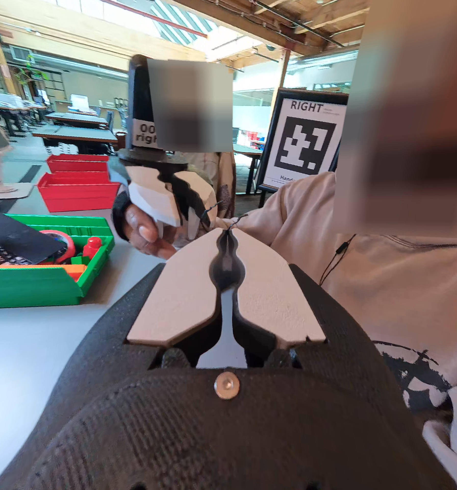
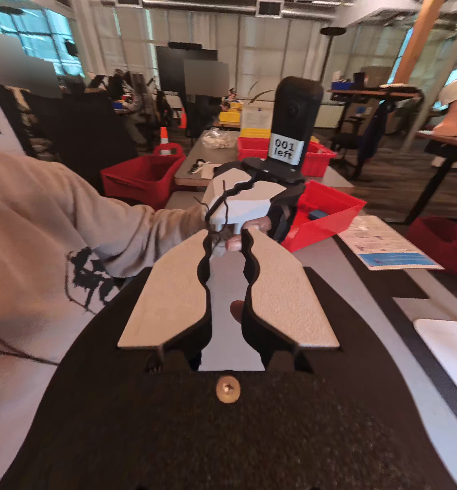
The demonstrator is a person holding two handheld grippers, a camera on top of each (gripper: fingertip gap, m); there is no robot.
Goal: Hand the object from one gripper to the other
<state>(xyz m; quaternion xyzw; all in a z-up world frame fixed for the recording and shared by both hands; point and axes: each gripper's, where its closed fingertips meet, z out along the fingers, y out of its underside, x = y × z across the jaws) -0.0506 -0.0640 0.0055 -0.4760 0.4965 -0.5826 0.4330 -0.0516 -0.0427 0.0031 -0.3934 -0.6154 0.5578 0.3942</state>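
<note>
With the grey table (image 1: 36,331) below us, we should bring our right gripper (image 2: 226,233), its jaws parted and empty, squarely around the thin black twisted wire (image 1: 236,221) pinched in our closed left gripper (image 1: 227,232).

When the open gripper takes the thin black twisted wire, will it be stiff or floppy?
The thin black twisted wire probably bends easily; its free ends look kinked. It seems very light. Being so thin, it may slip between the right hand-held gripper's fingers.
</note>
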